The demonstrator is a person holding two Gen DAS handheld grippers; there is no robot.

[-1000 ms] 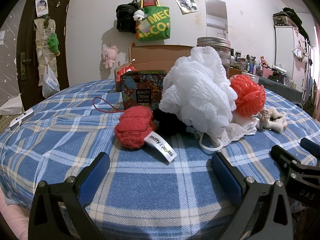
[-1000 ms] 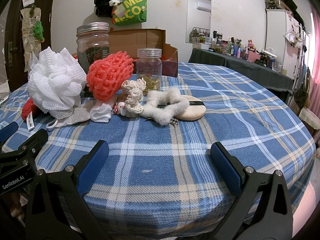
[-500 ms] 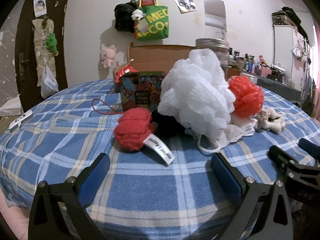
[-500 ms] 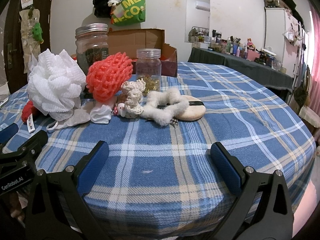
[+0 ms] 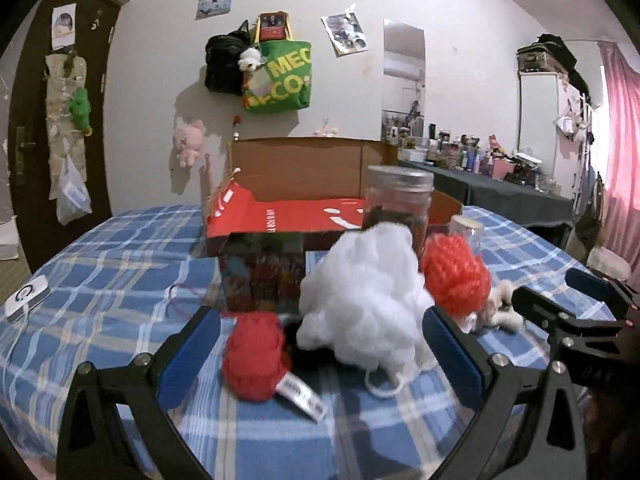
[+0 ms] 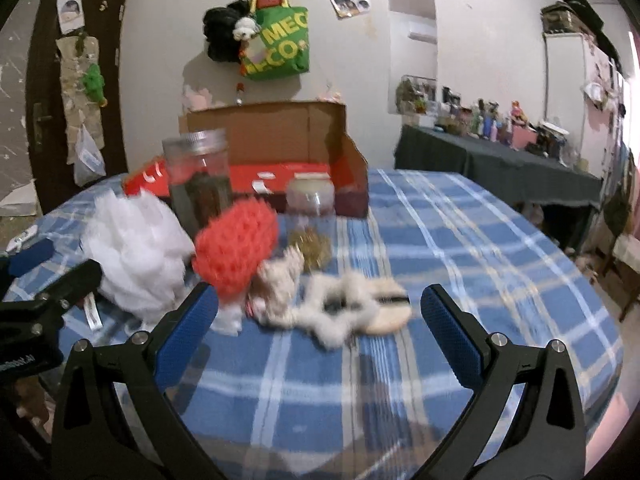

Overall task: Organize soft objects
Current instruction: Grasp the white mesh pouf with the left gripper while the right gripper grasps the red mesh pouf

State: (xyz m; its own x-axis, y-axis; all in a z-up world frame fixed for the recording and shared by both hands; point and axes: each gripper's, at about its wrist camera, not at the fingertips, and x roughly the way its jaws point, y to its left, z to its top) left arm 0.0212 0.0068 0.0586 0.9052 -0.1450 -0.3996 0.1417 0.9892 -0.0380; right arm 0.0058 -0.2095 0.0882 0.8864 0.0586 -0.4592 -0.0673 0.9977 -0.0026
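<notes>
both grippers spread wide, nothing held. left gripper (image 5: 320,344) hangs over the plaid table (image 5: 120,280), with the red knit ball (image 5: 254,354) and white mesh pouf (image 5: 360,300) between its fingers in view, not gripped. right gripper (image 6: 320,316) frames the cream crochet piece (image 6: 280,284), fuzzy white scrunchie (image 6: 340,312) and a round puff pad (image 6: 390,314) under the scrunchie's 3 o'clock edge.

layout from the left wrist view: orange mesh sponge (image 5: 456,276) at 2 o'clock of the pouf, touching it. tall glass jar (image 5: 400,208) at 12 o'clock behind the pouf. open cardboard box (image 5: 300,184) behind everything, probably the drop target.

handling (judgement): all of it light, squashy, non-fragile. pouf will collapse under the jaws; take it deep through the middle or by the cord loop (image 5: 380,386) at 6 o'clock. knit ball: pinch across the body, not the tag (image 5: 304,396). jars are rigid and close, so avoid clipping them. frames are blurred; fine contact unclear.
</notes>
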